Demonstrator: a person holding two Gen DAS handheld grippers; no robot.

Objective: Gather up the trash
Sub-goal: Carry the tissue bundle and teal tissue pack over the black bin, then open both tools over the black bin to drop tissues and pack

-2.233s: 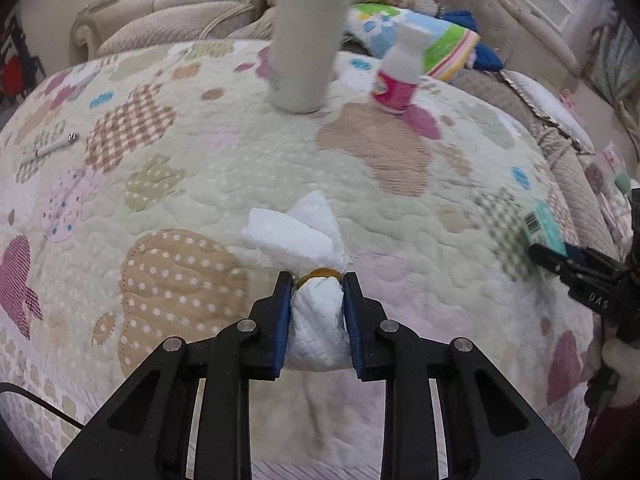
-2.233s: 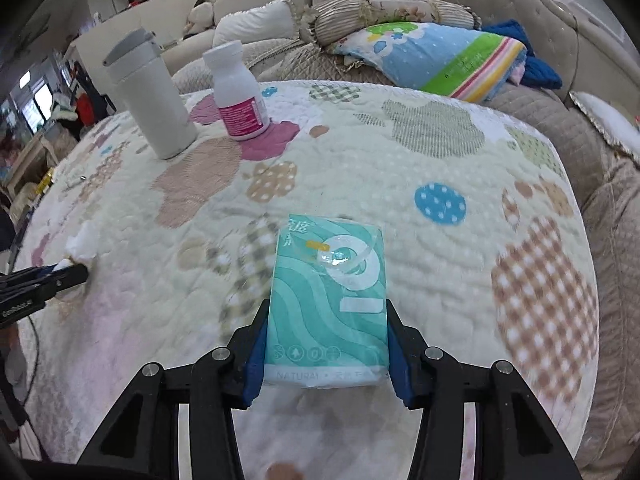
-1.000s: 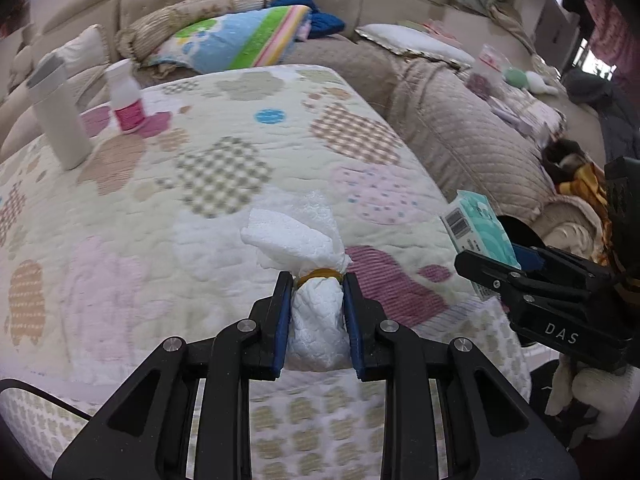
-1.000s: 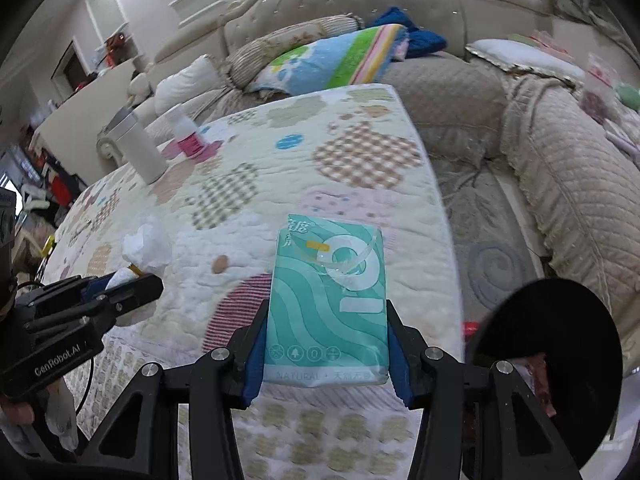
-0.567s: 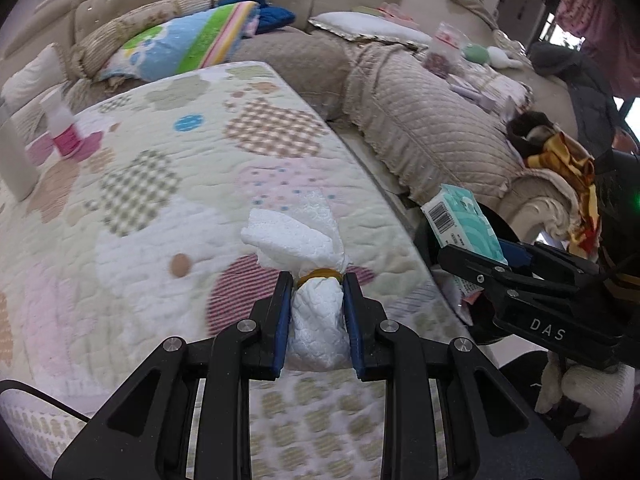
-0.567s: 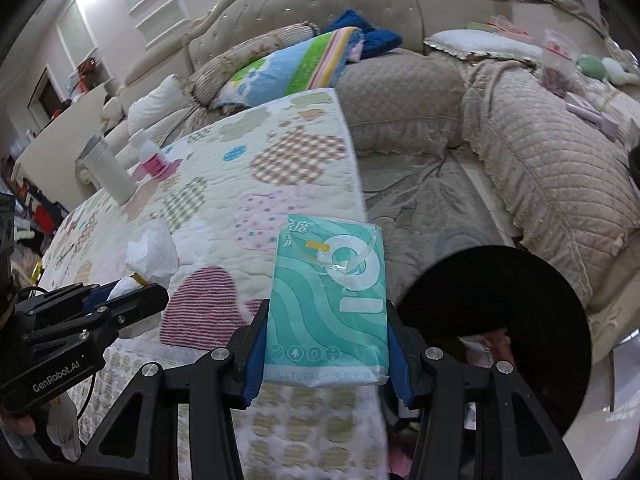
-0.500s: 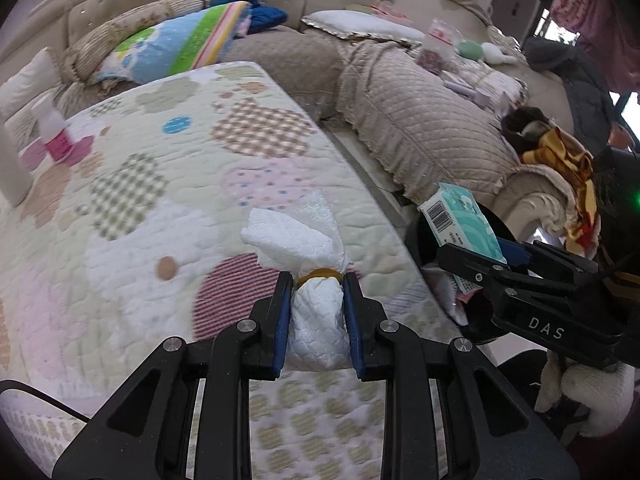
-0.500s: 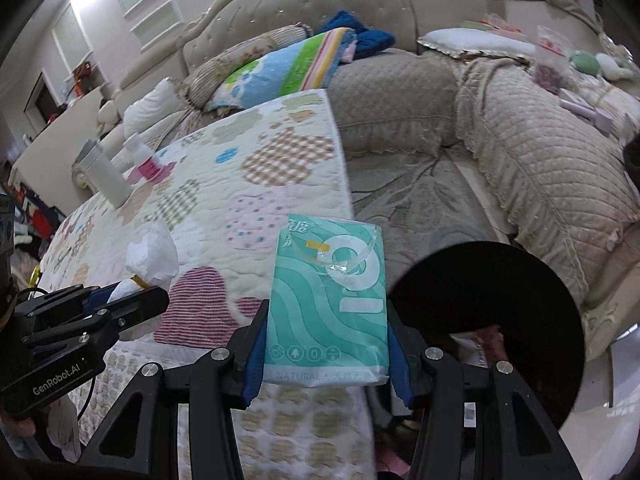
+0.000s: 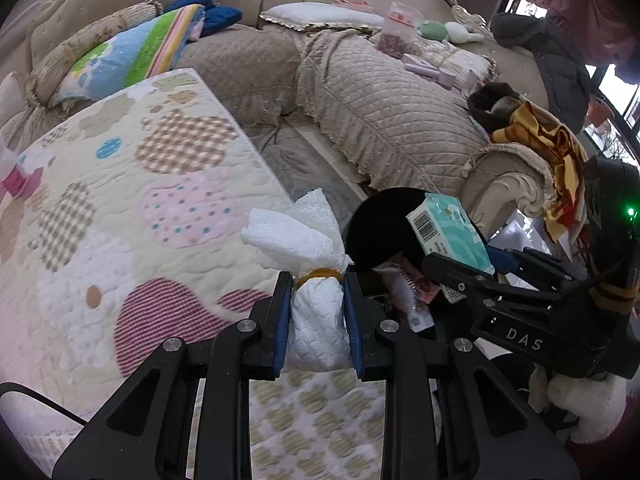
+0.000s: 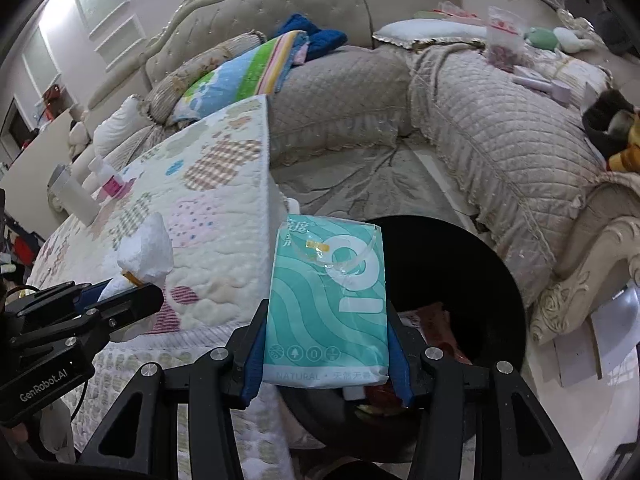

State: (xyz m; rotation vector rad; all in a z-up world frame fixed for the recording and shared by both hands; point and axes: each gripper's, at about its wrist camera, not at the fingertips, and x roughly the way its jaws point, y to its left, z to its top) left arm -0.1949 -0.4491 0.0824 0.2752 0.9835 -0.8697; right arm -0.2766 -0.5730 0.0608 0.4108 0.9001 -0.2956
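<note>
My left gripper [image 9: 317,300] is shut on a white tissue bundle [image 9: 316,312] tied with a yellow band, held over the table's right edge. My right gripper [image 10: 326,344] is shut on a teal tissue pack [image 10: 326,304], held over the rim of the black trash bin [image 10: 460,264]. The bin [image 9: 380,220] holds a red wrapper [image 9: 408,288] and other scraps. The right gripper with the pack [image 9: 448,232] shows in the left wrist view; the left gripper with the bundle [image 10: 144,256] shows in the right wrist view.
The quilted table cover [image 9: 120,200] lies left of the bin. A grey cup [image 10: 72,196] and a white bottle with pink label [image 10: 106,180] stand at its far end. Beige sofas [image 10: 500,120] with pillows surround the patterned floor rug [image 10: 380,176].
Both grippers have carried their items from over the table rightward to its edge; the black bin has come into view under and beside them.
</note>
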